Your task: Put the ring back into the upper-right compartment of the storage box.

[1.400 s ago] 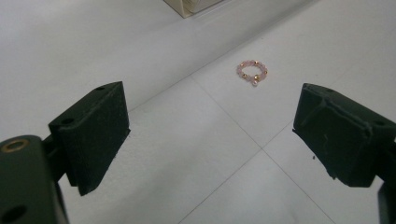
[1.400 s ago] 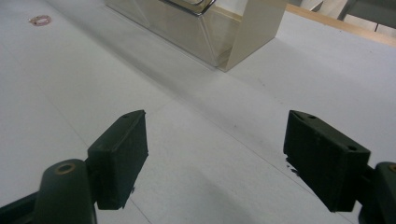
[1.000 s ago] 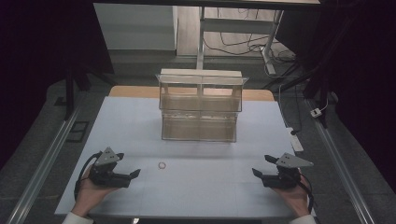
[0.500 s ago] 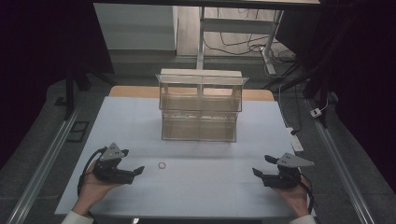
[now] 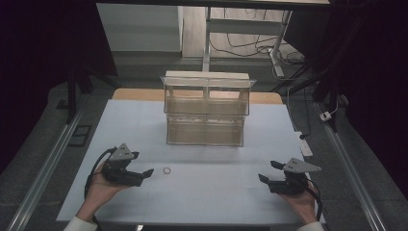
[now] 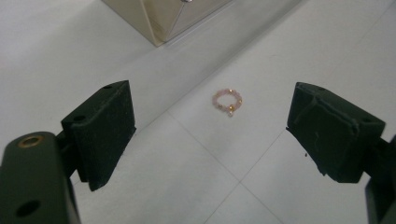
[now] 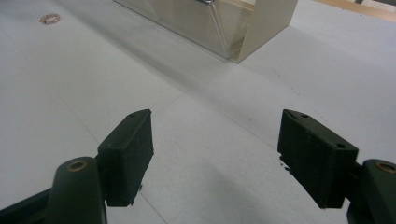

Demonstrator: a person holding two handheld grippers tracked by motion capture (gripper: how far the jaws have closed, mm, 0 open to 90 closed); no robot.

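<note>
A small beaded ring (image 5: pixel 167 170) lies flat on the white bench (image 5: pixel 207 192), in front of the clear plastic organizer (image 5: pixel 206 108) and well left of the bench's middle. The left tool (image 5: pixel 144 174) is just beside it, jaws wide apart and pointing toward it; in the left gripper view the ring (image 6: pixel 227 101) sits ahead of the pads and roughly centred in the gap between them, not yet between them. The right tool (image 5: pixel 267 172) rests well apart on the far side, also wide open and empty, and from it the ring (image 7: pixel 49 18) shows far off. The ring is round, so it has no long axis to line up with. My guess is a short forward reach by the left hand (image 5: pixel 98 190) would bracket it.
</note>
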